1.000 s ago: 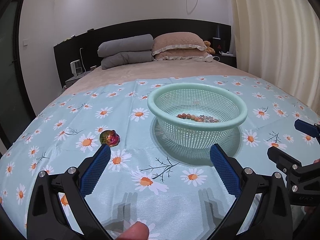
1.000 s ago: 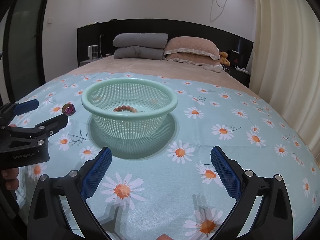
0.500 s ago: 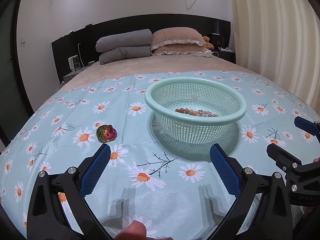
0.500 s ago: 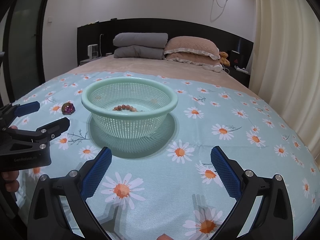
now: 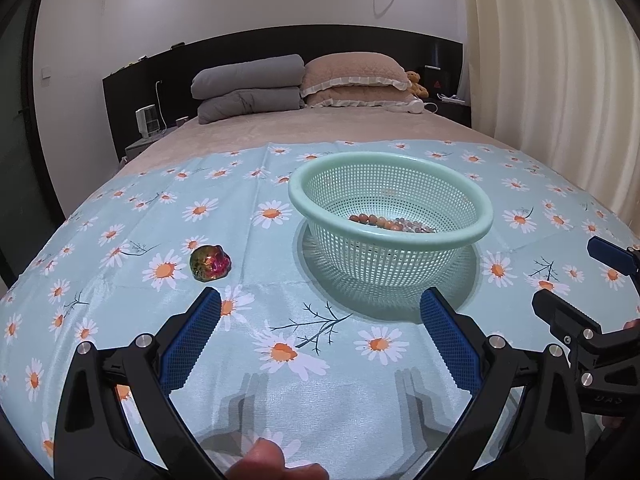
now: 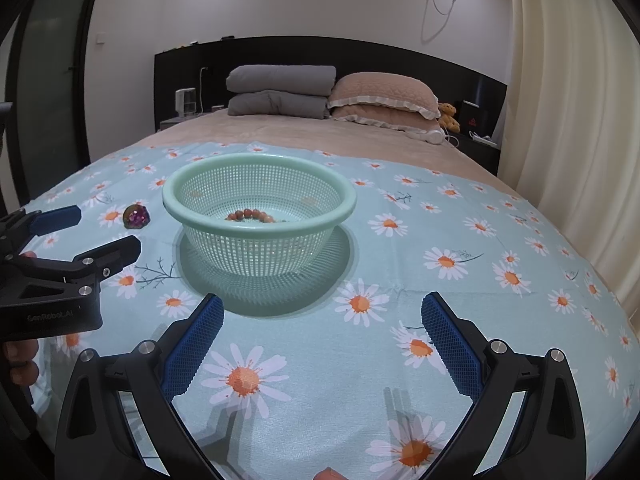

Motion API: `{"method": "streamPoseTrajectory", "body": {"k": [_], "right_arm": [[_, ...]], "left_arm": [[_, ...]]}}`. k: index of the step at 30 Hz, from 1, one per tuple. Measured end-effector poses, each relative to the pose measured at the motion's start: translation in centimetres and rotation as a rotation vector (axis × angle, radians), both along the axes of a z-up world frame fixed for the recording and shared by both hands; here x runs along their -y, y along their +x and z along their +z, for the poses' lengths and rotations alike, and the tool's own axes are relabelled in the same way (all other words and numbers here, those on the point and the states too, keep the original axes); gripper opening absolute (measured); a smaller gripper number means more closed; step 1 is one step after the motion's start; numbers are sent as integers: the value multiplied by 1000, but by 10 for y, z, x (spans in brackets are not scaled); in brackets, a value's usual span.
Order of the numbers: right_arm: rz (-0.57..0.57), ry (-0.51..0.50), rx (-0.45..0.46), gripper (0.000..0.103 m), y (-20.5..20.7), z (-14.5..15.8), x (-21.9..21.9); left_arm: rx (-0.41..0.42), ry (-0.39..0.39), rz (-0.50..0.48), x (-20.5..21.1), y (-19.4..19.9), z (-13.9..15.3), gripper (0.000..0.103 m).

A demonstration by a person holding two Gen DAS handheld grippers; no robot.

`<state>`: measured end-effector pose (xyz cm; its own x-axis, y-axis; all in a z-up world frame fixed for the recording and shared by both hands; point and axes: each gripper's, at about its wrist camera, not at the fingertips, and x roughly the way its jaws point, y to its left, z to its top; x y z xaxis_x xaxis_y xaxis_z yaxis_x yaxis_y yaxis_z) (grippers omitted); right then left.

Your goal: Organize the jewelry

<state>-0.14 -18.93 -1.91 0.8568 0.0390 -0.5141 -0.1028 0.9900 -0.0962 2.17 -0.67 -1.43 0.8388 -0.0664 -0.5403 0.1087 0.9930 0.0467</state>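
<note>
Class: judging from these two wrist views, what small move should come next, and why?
Probably ease the open left gripper toward the iridescent trinket: it lies on the daisy cloth, outside the green basket holding the bead bracelet.

Bed (image 5: 360,128) w/ daisy-print cloth (image 5: 280,400) — on it: mesh basket (image 5: 484,216), iridescent trinket (image 5: 210,262) left of it.

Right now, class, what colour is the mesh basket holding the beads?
Pale mint green; the basket shows best in the left wrist view.
</note>
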Motion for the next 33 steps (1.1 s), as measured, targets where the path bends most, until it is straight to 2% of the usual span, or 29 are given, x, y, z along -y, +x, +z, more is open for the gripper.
{"method": "streamPoseTrajectory", "body": {"k": [33], "right_arm": [[4,-7,0,95,0,-3,0]], "left_arm": [[8,25,-19,7,-3,-1,97]]}}
